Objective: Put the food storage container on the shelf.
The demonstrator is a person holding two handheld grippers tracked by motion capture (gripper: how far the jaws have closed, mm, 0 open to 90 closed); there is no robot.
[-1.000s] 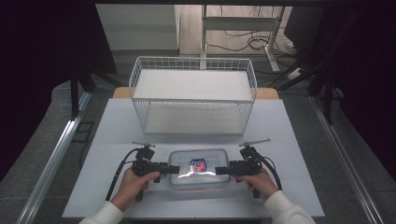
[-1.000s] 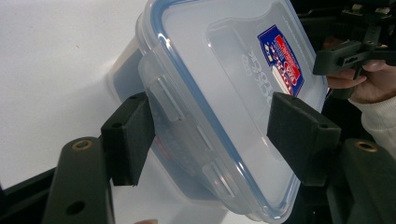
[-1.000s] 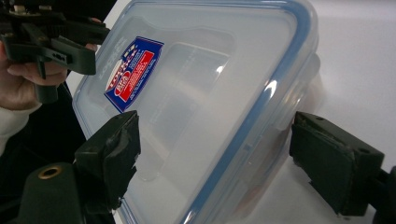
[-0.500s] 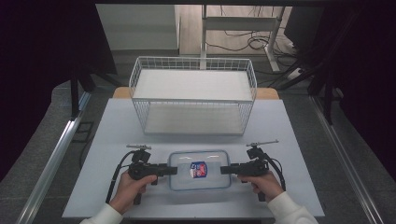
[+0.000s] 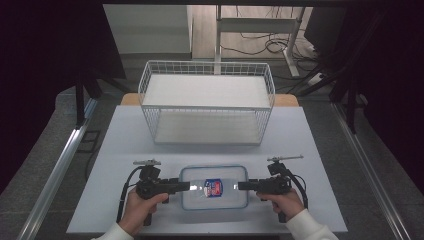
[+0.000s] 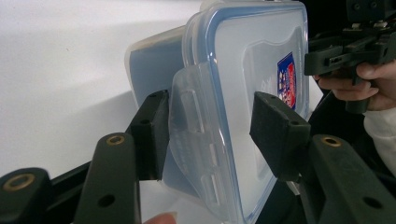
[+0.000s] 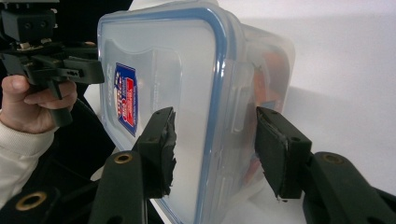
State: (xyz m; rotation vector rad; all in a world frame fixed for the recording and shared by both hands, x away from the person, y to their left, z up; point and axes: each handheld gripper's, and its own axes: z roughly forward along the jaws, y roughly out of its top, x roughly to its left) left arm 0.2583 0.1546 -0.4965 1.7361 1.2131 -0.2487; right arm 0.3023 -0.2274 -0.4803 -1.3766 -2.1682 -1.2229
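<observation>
A clear lidded container with blue seal and red-blue label is seen at the surface's near edge. Left tongs and right tongs are parted around its end latches, gripping nothing. Both have been drawn outward since earlier.

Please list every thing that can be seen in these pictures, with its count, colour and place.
Food container: one, clear plastic with a blue-rimmed lid and a red-and-blue sticker, near edge of the table, between the two grippers.
Side latches: two, clear, one on each short end of the container; each lies between the jaws of a gripper.
Wire basket: one, white, far half of the table, nothing in it that I can see.
Table: one, white top.
Desk frame: one, white, on the floor behind the table, with cables beside it.
Left gripper: one, black, jaws apart around the left latch.
Right gripper: one, black, jaws apart around the right latch.
Hands: two, each holding one gripper.
</observation>
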